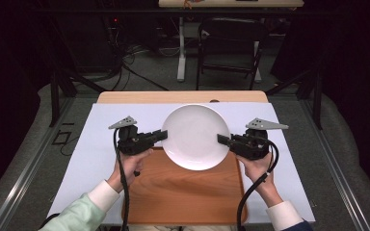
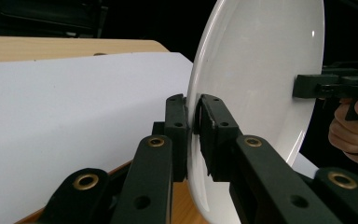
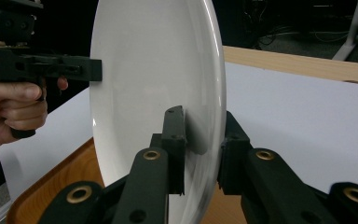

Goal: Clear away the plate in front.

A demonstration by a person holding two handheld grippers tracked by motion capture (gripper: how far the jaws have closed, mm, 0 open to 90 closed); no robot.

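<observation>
White plate (image 1: 195, 136) held level above far edge of wooden tray (image 1: 183, 192), mid-table over white sheet (image 1: 96, 144). Left gripper (image 1: 163, 135) clamped on plate's left rim, right gripper (image 1: 220, 139) clamped on opposite rim. Plate looks stiff, glazed, likely slippery and breakable; thin rim is only purchase, so best pinched at two opposite points, kept flat. Uneven lift could let it slide out.

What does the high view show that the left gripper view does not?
High view: the whole table, the wooden tray under the lifted plate, both forearms, and a chair behind. Left gripper view: close up, the left gripper clamps the plate's rim between its two pads. Both: the white plate held at opposite edges, the right gripper on its far rim, and the white sheet.
</observation>
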